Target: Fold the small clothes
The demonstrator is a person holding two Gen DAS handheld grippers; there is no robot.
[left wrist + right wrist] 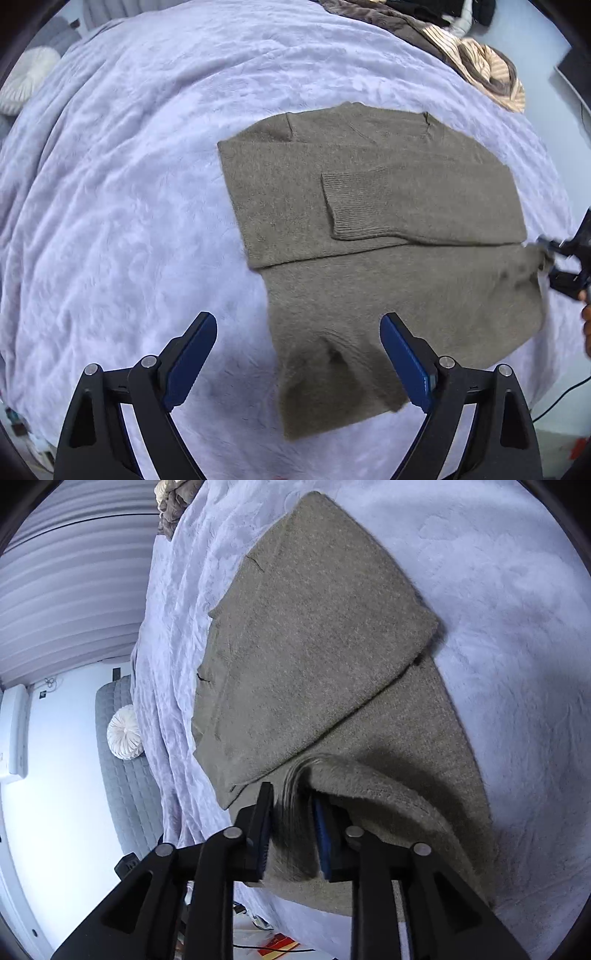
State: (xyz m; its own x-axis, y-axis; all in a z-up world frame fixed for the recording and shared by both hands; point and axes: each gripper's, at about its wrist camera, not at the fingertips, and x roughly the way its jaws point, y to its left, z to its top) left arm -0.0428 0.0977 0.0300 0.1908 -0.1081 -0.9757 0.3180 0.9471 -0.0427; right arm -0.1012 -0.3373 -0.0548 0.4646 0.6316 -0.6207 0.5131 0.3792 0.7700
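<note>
Sweater (369,229) on blanket (110,221); left gripper (298,321) wide; right gripper (291,794) straddling hem.

Bedroom at home: bed under lilac plush blanket (129,184), quilted headboard (122,760), round pleated cushion (125,732).

1. Both views are bright with cool, even daylight; no glare.
2. Soft shadows fall beneath a raised fold of the sweater (314,657) and under its edges.
3. Fisheye bending curves the bed (129,166); corners go black.
4. The right claw (554,258) appears smeared at the left view's edge.
</note>
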